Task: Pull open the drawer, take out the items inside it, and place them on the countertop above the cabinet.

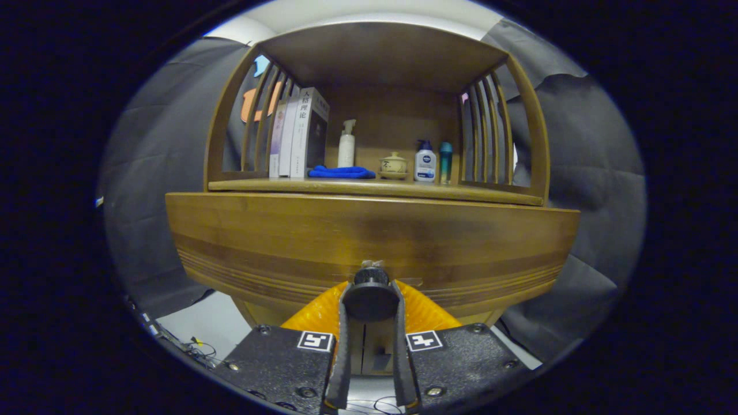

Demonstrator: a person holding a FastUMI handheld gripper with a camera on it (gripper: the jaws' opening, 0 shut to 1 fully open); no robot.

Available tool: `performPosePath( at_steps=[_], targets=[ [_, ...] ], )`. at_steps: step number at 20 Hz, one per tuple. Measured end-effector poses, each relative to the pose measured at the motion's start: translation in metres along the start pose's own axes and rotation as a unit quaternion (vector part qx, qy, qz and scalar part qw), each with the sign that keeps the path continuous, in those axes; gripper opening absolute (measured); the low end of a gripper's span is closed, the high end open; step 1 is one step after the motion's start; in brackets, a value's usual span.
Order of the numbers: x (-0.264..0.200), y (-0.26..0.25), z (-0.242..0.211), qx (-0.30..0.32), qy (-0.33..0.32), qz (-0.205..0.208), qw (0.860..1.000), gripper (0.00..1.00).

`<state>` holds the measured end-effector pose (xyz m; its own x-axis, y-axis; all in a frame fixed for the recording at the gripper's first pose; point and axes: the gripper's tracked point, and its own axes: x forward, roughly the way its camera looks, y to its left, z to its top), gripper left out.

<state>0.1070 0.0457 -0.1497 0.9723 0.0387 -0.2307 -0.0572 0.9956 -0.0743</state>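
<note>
Gripper view: tongs (371,300) clamped on the round dark drawer knob (371,294), both fingers pressing its sides, against the wooden drawer front (369,236) under the countertop (375,187). Best to pull straight back, level, grip firm.

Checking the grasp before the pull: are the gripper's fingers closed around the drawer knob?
Yes. Both fingers of the gripper press on the sides of the round dark drawer knob, which sits between them against the wooden drawer front.
</note>
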Motion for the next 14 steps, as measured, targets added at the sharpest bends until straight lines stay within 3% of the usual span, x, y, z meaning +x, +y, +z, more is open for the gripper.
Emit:
performPosePath(
  at_steps=[14],
  targets=[
    [-0.054,0.0,-0.018,-0.016,0.005,0.001,1.0,0.33]
  ],
)
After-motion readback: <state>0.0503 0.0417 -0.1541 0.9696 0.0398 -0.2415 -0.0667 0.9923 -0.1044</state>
